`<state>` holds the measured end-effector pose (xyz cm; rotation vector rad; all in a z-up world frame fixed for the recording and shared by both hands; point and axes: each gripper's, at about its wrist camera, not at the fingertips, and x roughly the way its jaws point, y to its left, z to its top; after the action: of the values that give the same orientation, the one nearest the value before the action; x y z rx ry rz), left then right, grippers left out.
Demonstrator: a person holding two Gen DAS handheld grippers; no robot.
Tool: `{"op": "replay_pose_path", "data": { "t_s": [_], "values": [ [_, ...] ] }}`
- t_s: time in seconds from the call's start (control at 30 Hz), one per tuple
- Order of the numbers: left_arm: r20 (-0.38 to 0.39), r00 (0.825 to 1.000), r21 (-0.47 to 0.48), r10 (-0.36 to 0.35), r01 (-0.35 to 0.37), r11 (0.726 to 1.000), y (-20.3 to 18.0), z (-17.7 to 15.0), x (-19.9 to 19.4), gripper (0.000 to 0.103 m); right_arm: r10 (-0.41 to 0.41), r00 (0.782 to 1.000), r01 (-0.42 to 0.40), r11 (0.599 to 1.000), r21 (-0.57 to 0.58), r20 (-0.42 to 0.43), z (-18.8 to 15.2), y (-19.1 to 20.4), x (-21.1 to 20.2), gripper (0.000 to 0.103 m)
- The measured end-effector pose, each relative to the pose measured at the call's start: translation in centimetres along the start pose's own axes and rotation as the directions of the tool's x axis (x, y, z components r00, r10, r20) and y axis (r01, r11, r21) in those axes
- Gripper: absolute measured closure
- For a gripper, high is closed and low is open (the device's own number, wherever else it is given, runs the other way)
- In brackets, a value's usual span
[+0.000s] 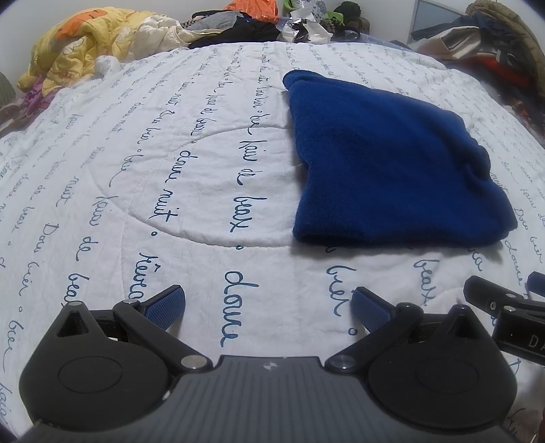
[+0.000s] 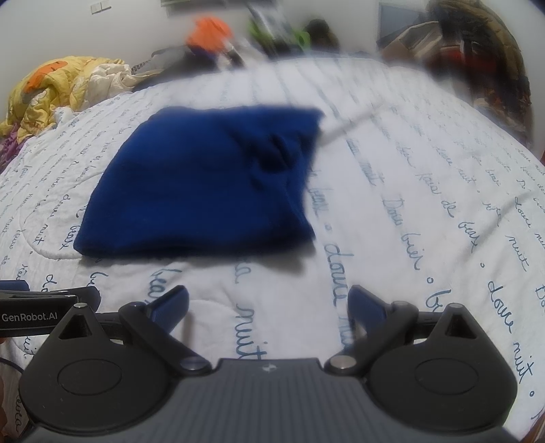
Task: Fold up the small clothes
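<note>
From my left wrist camera, a white quilt (image 1: pixel 190 191) printed with cursive script fills the view; heaped clothes (image 1: pixel 238 24) along its far edge are partly cut off. The folded blue garment (image 1: pixel 385 163) lies ahead, to the right. My left gripper (image 1: pixel 269 306) has its fingers spread wide, holding nothing. The right gripper (image 1: pixel 504 306) pokes in at the edge, lettering cut off.

The right wrist camera is blurred. The garment (image 2: pixel 204 184) lies ahead, left. The right gripper (image 2: pixel 269 306) gapes empty. "GenRobot.AI" reads on the left gripper (image 2: pixel 41 313).

Script-printed white quilt (image 1: pixel 204 170), cluttered edges
</note>
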<state>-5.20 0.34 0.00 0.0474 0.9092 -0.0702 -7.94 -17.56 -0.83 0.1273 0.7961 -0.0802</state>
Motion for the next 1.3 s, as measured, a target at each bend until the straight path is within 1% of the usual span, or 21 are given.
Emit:
{"op": "replay_pose_path", "data": {
  "t_s": [1.3],
  "values": [
    [-0.002,1.000,0.000,0.004,-0.004,1.000,0.25,-0.14,0.03,0.000,0.007,1.000,-0.007,1.000,0.002,0.002,-0.01,0.09,-0.11,0.002]
  ]
}}
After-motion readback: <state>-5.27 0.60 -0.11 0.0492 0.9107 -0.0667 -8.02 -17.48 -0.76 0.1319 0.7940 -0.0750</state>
